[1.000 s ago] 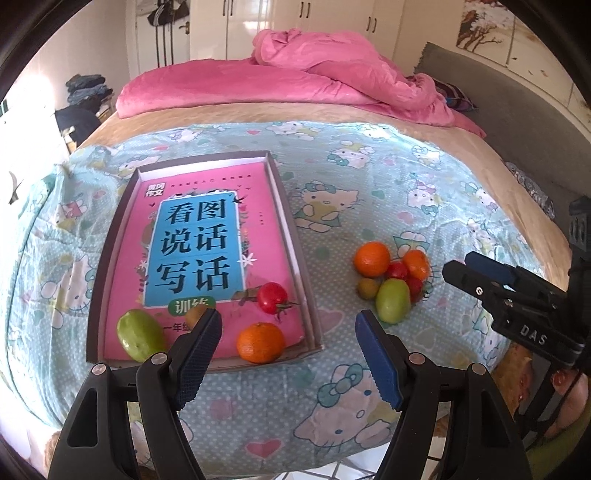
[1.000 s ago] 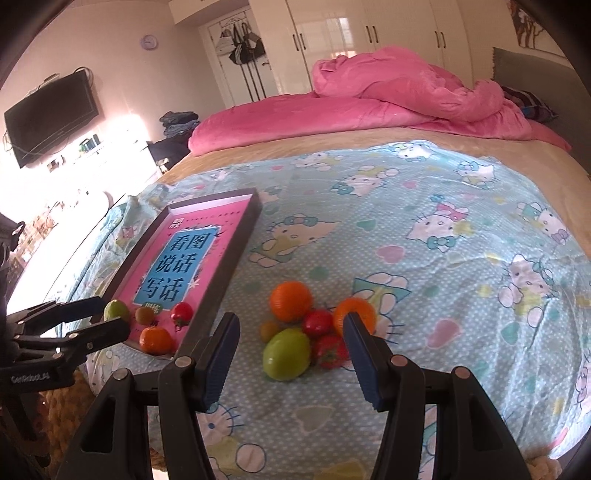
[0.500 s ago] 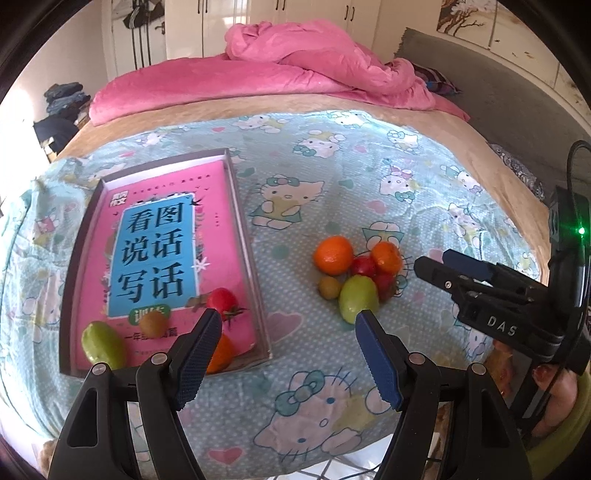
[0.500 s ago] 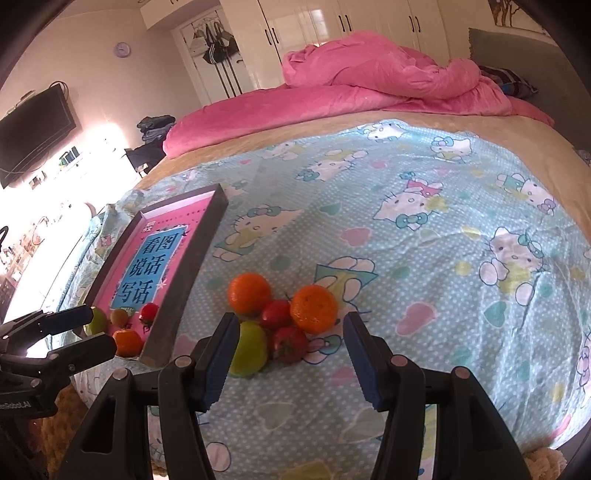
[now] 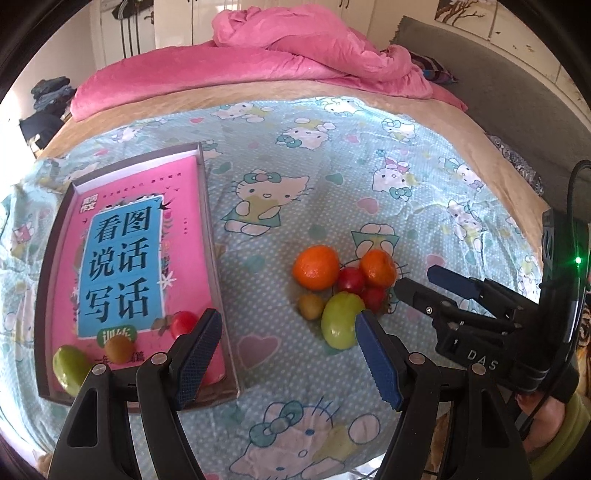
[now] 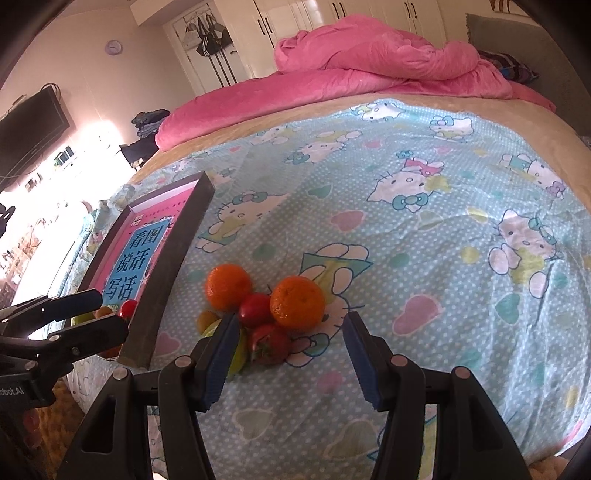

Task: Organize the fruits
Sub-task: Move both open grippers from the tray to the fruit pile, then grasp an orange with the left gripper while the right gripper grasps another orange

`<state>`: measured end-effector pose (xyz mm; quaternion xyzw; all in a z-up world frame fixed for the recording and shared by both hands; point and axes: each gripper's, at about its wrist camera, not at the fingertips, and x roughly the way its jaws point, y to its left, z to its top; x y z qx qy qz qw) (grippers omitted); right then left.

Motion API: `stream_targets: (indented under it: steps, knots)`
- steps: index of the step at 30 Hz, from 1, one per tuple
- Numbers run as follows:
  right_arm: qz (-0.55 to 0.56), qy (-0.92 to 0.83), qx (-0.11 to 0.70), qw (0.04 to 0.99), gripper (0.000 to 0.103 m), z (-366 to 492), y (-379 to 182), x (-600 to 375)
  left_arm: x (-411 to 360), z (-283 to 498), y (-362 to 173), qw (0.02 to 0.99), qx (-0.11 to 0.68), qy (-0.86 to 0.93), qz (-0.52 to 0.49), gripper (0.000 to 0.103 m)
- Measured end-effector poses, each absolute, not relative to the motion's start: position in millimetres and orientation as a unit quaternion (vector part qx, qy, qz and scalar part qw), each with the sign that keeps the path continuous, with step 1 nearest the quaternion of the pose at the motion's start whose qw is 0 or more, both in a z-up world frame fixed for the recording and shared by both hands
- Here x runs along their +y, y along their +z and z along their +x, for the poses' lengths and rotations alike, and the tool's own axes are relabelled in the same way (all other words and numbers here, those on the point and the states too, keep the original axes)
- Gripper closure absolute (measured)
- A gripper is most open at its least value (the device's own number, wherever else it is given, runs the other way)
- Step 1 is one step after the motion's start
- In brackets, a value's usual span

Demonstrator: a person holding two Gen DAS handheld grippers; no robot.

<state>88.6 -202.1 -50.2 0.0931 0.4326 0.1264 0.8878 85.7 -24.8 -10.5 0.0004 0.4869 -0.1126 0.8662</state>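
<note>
A pile of fruit lies on the cartoon-cat bedsheet: two oranges (image 5: 316,267) (image 5: 377,268), two red tomatoes (image 5: 350,279), a green fruit (image 5: 341,325) and a small yellowish fruit (image 5: 311,305). Left of it, a dark-rimmed tray (image 5: 212,236) lined with a pink book holds a green fruit (image 5: 68,363), a small brown fruit (image 5: 118,349) and a tomato (image 5: 183,323). My left gripper (image 5: 286,325) is open and empty, between tray and pile. My right gripper (image 6: 290,325) is open just short of the near orange (image 6: 297,302) and tomato (image 6: 269,343), touching neither.
A crumpled pink duvet (image 5: 295,48) covers the far end of the bed. The grey headboard (image 5: 517,85) runs along the right. Wardrobes (image 6: 332,22) and a wall TV (image 6: 29,133) stand beyond. The bed's near edge is just under both grippers.
Both grippers have come closer to the fruit pile and lower. The left one has shifted right, away from the tray, and its finger now hides the tray's orange. Jaw openings look unchanged.
</note>
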Motion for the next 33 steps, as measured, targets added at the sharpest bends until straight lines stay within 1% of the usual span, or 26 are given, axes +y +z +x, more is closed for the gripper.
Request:
stream_targets:
  steps: [20, 24, 33]
  knots:
    - [0.105, 0.141, 0.455, 0.873, 0.045, 115.3, -76.2, -200.3, -43.6, 127.0, -41.8, 0.847, 0.519, -0.114, -0.001, 0.027]
    - [0.110, 0.141, 0.458, 0.871, 0.051, 119.5, -81.5, -201.6, -46.3, 134.0, -46.1, 0.844, 0.523, -0.116, -0.006, 0.027]
    - [0.127, 0.151, 0.460, 0.865, 0.055, 127.4, -88.8, -204.2, -50.8, 151.9, -57.7, 0.833, 0.538, -0.127, -0.030, 0.027]
